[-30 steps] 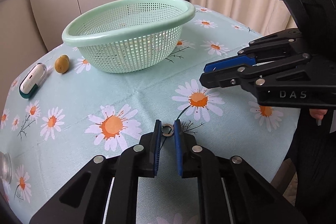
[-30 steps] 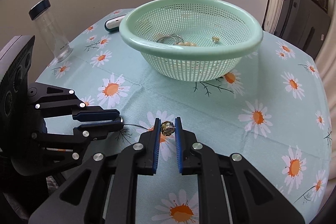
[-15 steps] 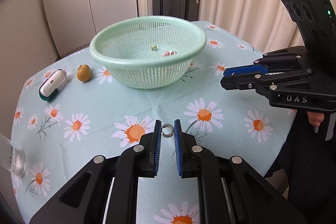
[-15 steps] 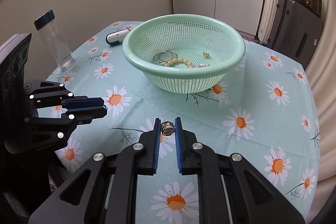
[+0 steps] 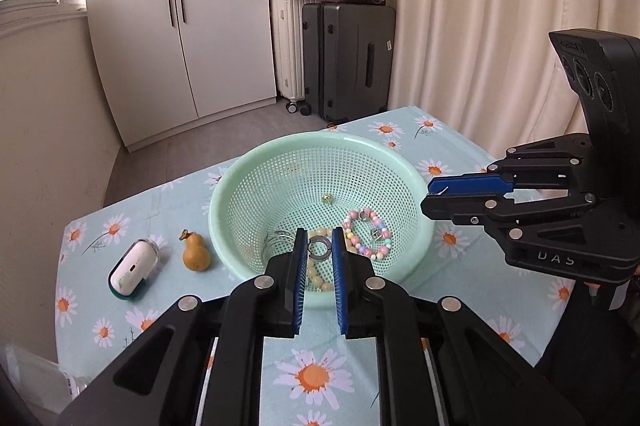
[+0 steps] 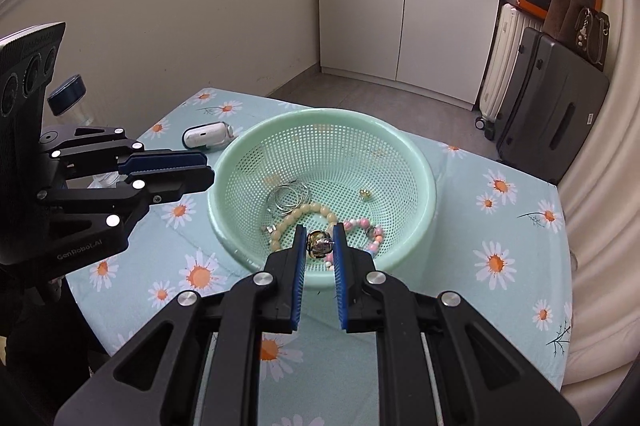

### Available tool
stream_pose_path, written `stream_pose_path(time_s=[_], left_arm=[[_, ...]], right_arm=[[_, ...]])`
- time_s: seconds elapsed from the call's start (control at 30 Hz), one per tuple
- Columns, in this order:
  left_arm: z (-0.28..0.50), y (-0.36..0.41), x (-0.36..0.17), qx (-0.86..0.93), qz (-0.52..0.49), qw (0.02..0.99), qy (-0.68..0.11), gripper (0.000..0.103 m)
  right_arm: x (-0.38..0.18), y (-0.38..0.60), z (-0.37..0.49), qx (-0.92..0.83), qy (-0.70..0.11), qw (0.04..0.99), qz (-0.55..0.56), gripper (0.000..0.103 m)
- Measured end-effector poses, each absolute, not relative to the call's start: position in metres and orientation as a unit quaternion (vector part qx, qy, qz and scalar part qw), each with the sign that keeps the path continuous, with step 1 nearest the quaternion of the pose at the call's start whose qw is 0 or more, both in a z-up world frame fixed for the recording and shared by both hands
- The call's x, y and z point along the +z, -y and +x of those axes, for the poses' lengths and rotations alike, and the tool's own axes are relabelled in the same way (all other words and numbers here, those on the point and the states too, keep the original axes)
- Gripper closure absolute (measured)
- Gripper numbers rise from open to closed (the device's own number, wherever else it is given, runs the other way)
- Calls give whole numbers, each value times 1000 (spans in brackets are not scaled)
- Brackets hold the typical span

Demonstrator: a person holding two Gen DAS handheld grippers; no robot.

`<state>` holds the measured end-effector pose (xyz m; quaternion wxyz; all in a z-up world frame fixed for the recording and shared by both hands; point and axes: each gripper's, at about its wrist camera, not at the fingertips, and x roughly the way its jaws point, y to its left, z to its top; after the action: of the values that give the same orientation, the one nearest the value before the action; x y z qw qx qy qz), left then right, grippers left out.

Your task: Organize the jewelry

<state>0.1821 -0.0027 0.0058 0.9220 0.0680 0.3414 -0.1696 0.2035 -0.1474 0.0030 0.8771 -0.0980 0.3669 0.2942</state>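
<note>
Both tools raised off the counter since a second ago; basket interior now showing.

You are carrying two pieces toward the mint basket (image 5: pixel 404 162) because it is serving as the collection point: a pastel bead bracelet (image 5: pixel 366 232), a cream bead bracelet (image 6: pixel 300 212) and thin wire hoops (image 6: pixel 288 198) are already lying in it. Left tool (image 5: pixel 319 249): nearly pressed together, pinching a silver ring (image 5: pixel 319 249) at its tips, hanging over the basket's near side. Right tool (image 6: pixel 319 241): likewise narrow, pinching a dark glass bead charm (image 6: pixel 319 241) above the near rim. On the counter (image 5: pixel 448 338), beside the basket: gourd charm (image 5: pixel 195 253), white case (image 5: pixel 132 271).
</note>
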Motion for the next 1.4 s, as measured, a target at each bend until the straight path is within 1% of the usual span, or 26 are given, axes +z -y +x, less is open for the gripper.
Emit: stream_pose_path(time_s=[0.23, 0.53, 0.57, 0.6, 0.63, 0.77, 0.8, 0.83, 0.87, 0.9, 1.0, 1.13, 1.2, 1.33, 1.4], left_arm=[[218, 6, -24, -171, 64, 908, -376, 92], [230, 1, -43, -168, 52, 903, -393, 91], [231, -1, -42, -170, 45, 902, -394, 91], [231, -2, -42, -174, 36, 901, -396, 91], [233, -4, -42, -175, 30, 901, -396, 91], [237, -7, -41, -167, 26, 901, -399, 91], [237, -8, -40, -164, 21, 903, -397, 88], [237, -11, -38, -164, 13, 904, -395, 75], [237, -14, -36, -163, 3, 906, -392, 66], [237, -18, -33, -160, -5, 908, -386, 51], [239, -26, -24, -152, -15, 915, -374, 49], [245, -44, -19, -120, -23, 920, -372, 42], [249, -56, -22, -108, -43, 918, -380, 42], [252, -74, -37, -85, -71, 909, -402, 42], [250, -75, -45, -85, -69, 905, -411, 42]], right_arm=[[-21, 133, 238, 285, -394, 869, -92, 88], [-44, 130, 255, 274, -411, 865, -87, 88], [-44, 130, 256, 273, -413, 865, -85, 84], [-44, 131, 256, 271, -415, 864, -83, 76], [-44, 133, 257, 269, -414, 866, -82, 73], [-40, 140, 262, 260, -412, 870, -70, 67], [-38, 141, 263, 257, -410, 872, -69, 64], [-36, 143, 262, 253, -406, 875, -69, 62], [-34, 144, 263, 249, -403, 878, -67, 59], [-32, 147, 264, 246, -401, 880, -64, 58], [-28, 155, 269, 232, -399, 886, -51, 57], [-26, 167, 275, 212, -400, 891, -28, 57], [-27, 173, 278, 201, -403, 893, -16, 57], [-34, 178, 280, 174, -414, 893, -33, 57], [-39, 180, 280, 171, -421, 890, -31, 57]])
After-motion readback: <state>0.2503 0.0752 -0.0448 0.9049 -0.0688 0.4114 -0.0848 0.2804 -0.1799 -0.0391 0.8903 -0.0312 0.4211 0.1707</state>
